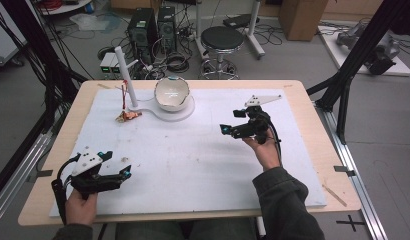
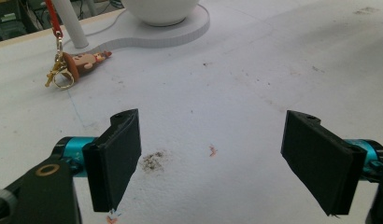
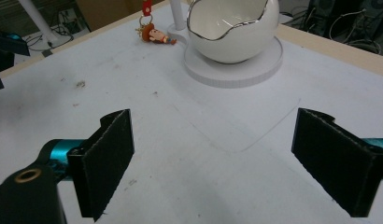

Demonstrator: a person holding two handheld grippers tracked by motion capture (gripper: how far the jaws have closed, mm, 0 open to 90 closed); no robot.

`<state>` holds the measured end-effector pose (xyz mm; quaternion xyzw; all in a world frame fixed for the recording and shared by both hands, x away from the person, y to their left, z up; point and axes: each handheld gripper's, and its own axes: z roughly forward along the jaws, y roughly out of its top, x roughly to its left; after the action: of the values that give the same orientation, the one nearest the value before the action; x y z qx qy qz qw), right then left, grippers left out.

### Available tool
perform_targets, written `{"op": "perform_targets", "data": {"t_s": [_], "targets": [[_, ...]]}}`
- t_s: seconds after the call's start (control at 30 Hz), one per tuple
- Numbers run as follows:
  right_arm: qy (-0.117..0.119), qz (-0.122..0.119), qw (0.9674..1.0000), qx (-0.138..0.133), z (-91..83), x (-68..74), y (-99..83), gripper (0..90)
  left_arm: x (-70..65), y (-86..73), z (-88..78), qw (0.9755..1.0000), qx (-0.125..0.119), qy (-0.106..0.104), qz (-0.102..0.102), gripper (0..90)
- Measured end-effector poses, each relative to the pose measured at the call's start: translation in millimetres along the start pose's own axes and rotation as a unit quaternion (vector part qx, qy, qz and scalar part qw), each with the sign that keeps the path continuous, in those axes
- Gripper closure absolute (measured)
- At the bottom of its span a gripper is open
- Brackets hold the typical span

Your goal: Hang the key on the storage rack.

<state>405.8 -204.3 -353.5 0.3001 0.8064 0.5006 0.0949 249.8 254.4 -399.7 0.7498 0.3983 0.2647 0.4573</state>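
Right gripper (image 1: 232, 122) jaws wide apart, nothing between, egg-shaped bowl (image 3: 232, 29) and keychain figure (image 3: 156, 34) ahead, left gripper (image 1: 125, 166) likewise (2 empty).

High view overhead; both gripper views low, sharing bowl (image 2: 160, 10).

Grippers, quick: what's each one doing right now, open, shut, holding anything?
Left gripper: open, jaws wide apart, nothing between them, just white table mat.
Right gripper: open, nothing between its jaws, pointed toward the egg-shaped bowl.
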Motion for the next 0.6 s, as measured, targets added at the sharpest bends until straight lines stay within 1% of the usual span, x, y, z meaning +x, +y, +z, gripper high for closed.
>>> {"op": "perform_targets", "data": {"t_s": [0.07,0.2,0.23,0.3,0.33,0.37,0.43,0.5,0.6], "targets": [[-0.002,0.001,1.0,0.001,-3.7,-0.1,-3.2,12.5,-0.2,-0.2,0.1,1.0,0.0,0.0,-0.004,20.6],[-0.007,0.001,1.0,-0.003,-10.0,-0.5,-9.2,12.4,0.0,-0.1,0.1,1.0,0.001,0.0,0.0,20.5],[-0.005,0.006,1.0,0.002,-11.2,-0.4,-10.0,12.1,0.0,-0.2,0.1,1.0,0.001,0.0,-0.001,20.5],[-0.002,0.01,0.9999,0.004,-13.4,-0.6,-11.2,12.1,0.3,-0.2,0.3,1.0,0.0,0.001,-0.003,20.5],[-0.003,0.004,1.0,0.0,-14.6,-0.8,-11.6,12.1,0.6,-0.3,0.2,1.0,0.001,0.0,-0.003,20.5],[-0.006,0.005,1.0,-0.001,-16.0,0.3,-12.0,12.1,0.7,-0.3,0.0,1.0,0.001,0.001,-0.003,20.5],[-0.003,0.002,1.0,-0.001,-18.1,1.8,-12.9,12.1,0.8,-0.4,-0.2,1.0,0.001,0.001,-0.004,20.5],[-0.005,0.001,1.0,-0.005,-20.5,4.1,-15.0,12.1,0.7,-0.4,-0.2,1.0,0.002,0.001,-0.004,20.5],[-0.007,0.002,1.0,-0.002,-23.0,5.9,-19.8,12.1,0.8,-0.3,-0.6,1.0,0.002,0.0,-0.003,20.5]]}}
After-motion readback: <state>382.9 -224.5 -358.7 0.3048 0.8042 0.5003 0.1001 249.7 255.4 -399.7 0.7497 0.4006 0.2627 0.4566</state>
